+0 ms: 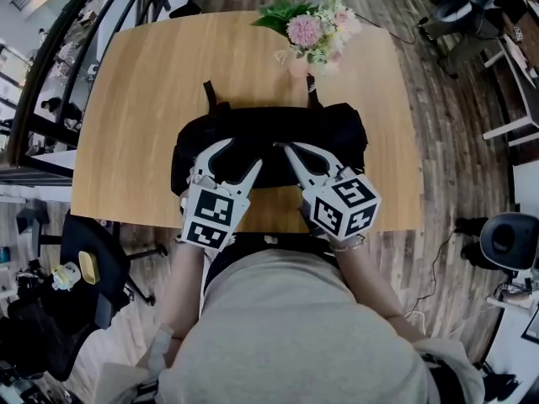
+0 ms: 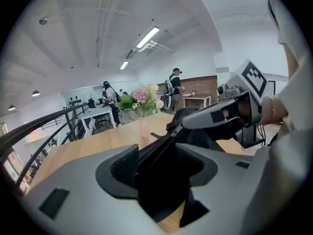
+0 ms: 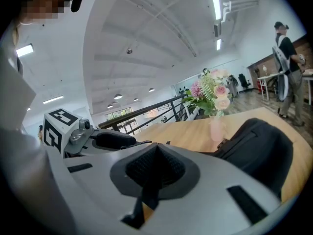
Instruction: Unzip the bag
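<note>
A black bag (image 1: 337,133) lies across the near half of the wooden table (image 1: 135,99). My left gripper (image 1: 240,154) stands open at the bag's left part. In the left gripper view a fold of the bag's black fabric (image 2: 161,180) sits between the spread jaws, and the pads do not press on it. My right gripper (image 1: 284,148) is shut, its tip on the bag's top near the middle. The left gripper view shows that tip (image 2: 176,128) pinching the zipper pull, with the zipper line running down from it. In the right gripper view a thin dark strip (image 3: 146,195) hangs between the closed pads.
A vase of pink flowers (image 1: 313,36) stands just behind the bag at the table's far side. A black chair (image 1: 93,268) is off the table's near left corner. The person's body fills the near edge. A person (image 2: 174,87) stands in the background.
</note>
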`<move>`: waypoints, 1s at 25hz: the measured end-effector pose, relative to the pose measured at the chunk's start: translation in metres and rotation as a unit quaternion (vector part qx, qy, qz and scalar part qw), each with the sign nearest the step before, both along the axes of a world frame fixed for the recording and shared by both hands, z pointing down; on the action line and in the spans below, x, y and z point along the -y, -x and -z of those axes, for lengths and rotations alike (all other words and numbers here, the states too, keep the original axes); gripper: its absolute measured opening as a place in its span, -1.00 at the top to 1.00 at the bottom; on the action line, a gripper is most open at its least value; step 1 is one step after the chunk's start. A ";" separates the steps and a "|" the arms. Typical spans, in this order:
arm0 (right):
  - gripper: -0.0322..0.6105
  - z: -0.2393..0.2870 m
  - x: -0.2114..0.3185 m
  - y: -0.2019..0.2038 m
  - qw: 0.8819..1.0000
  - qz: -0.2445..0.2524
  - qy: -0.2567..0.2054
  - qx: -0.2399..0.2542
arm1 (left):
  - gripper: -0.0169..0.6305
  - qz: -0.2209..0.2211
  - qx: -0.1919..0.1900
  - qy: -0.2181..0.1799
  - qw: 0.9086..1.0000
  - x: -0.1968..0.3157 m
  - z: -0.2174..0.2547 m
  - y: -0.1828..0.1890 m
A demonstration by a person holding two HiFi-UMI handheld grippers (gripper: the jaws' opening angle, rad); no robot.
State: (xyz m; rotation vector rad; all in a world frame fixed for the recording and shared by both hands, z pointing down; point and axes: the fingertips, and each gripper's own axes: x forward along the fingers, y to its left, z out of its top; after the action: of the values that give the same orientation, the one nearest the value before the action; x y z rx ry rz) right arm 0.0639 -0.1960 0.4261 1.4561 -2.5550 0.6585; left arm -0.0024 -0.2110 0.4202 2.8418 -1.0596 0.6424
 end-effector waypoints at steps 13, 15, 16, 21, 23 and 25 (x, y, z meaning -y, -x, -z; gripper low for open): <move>0.87 0.002 -0.002 0.000 1.000 -0.003 -0.006 -0.010 | 0.20 -0.053 0.083 -0.019 0.995 0.007 -0.016 -0.040; 0.87 0.001 -0.002 0.000 1.000 -0.005 -0.005 -0.011 | 0.27 -0.057 0.093 -0.019 0.994 0.008 -0.018 -0.041; 0.87 0.001 -0.002 0.000 1.000 -0.006 -0.005 -0.011 | 0.31 -0.061 0.097 -0.020 0.993 0.007 -0.019 -0.041; 0.87 0.002 -0.003 -0.001 1.000 -0.011 -0.003 -0.011 | 0.59 -0.079 0.119 -0.034 0.989 0.001 -0.021 -0.043; 0.87 0.001 -0.003 -0.001 1.000 -0.010 -0.004 -0.012 | 0.69 -0.082 0.125 -0.038 0.988 -0.001 -0.023 -0.043; 0.87 0.000 -0.003 0.000 1.000 -0.010 -0.004 -0.012 | 0.75 -0.082 0.126 -0.036 0.988 -0.001 -0.024 -0.042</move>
State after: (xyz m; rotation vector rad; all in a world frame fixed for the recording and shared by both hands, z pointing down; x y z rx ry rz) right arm 0.0643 -0.1934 0.4257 1.4840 -2.5316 0.6291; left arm 0.0394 -0.2097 0.4446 2.9931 -0.8988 1.0187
